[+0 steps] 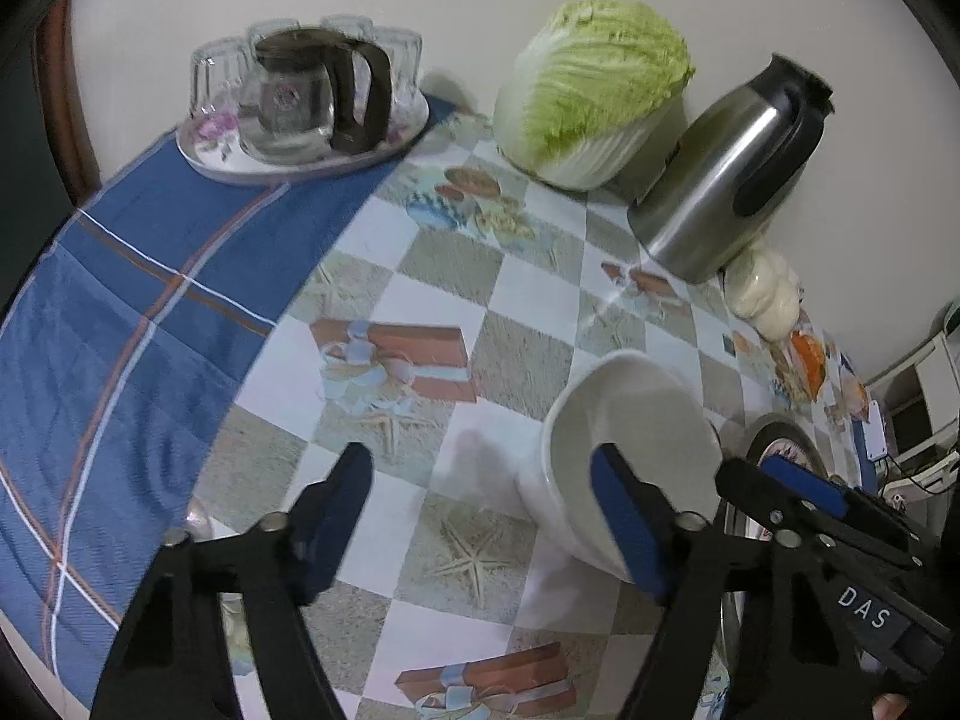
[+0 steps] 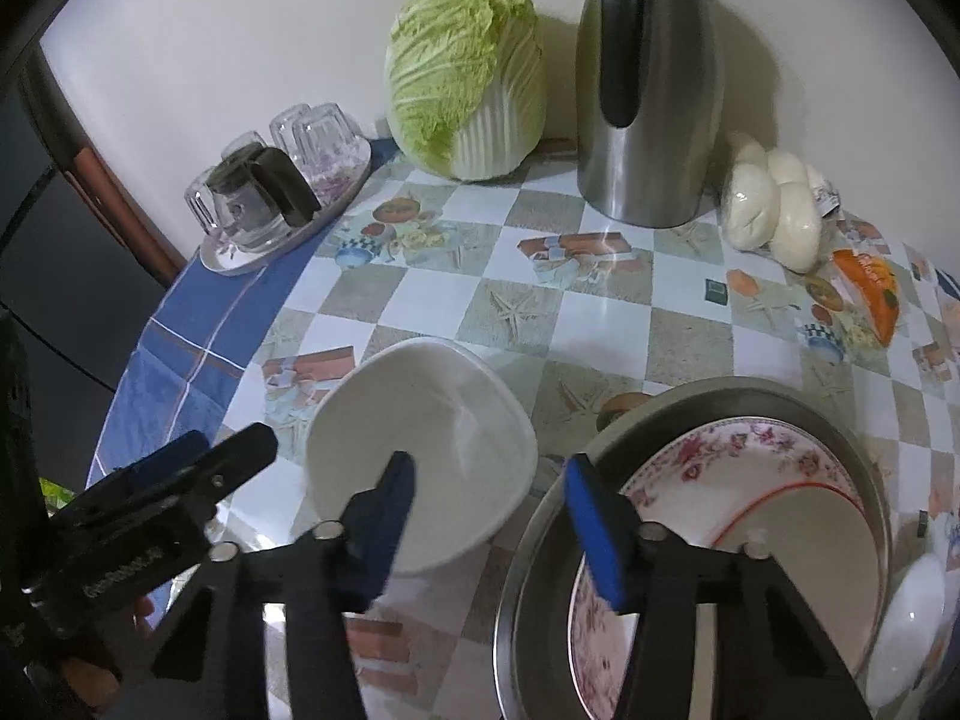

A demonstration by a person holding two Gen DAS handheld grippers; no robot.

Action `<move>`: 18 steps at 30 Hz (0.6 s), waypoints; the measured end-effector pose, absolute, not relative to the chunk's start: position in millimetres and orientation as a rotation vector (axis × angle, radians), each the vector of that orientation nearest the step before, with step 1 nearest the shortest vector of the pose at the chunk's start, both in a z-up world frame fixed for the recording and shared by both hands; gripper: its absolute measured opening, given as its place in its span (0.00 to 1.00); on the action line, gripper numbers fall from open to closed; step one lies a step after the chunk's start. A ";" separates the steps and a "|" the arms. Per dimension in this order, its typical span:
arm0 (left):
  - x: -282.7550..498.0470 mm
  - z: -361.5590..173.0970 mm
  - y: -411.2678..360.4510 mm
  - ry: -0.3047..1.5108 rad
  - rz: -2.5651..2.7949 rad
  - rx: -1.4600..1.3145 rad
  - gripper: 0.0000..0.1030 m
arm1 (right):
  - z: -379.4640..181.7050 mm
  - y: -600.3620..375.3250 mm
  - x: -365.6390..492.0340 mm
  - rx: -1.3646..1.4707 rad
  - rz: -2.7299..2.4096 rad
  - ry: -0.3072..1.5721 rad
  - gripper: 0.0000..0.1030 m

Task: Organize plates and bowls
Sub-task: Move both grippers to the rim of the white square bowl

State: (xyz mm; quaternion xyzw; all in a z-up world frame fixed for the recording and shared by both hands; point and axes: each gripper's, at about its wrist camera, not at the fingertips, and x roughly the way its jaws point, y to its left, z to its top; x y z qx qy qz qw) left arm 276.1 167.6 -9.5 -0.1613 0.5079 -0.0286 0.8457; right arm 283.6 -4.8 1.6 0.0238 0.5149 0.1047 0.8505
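The white rounded-square ceramic bowl (image 2: 420, 456) is seen on the checked tablecloth (image 2: 540, 300), between both half-open, empty grippers: right gripper (image 2: 489, 516) straddles its right rim, left gripper (image 1: 480, 516) its left.

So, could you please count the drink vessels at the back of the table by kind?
Upturned glasses: 4 visible
Glass jug: 1
Steel flask: 1
Total: 6
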 end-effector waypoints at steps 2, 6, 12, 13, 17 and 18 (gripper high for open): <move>278.9 -14.9 164.5 1.086 -0.076 -0.344 0.64 | -4.1 -3.2 288.2 0.046 0.225 1.095 0.48; 285.8 -25.1 155.5 1.122 -0.100 -0.336 0.48 | -15.3 -4.0 297.1 0.053 0.218 1.116 0.39; 294.3 -35.6 144.3 1.155 -0.115 -0.325 0.35 | -20.5 -2.6 304.3 0.040 0.216 1.113 0.31; 295.1 -36.8 142.7 1.159 -0.116 -0.326 0.34 | -21.0 -2.9 305.6 0.041 0.216 1.115 0.30; 297.4 -40.6 138.1 1.165 -0.120 -0.316 0.31 | -26.7 -5.7 308.7 0.046 0.201 1.129 0.27; 297.5 -41.2 138.7 1.164 -0.117 -0.320 0.30 | -29.4 -5.7 309.3 0.048 0.205 1.136 0.25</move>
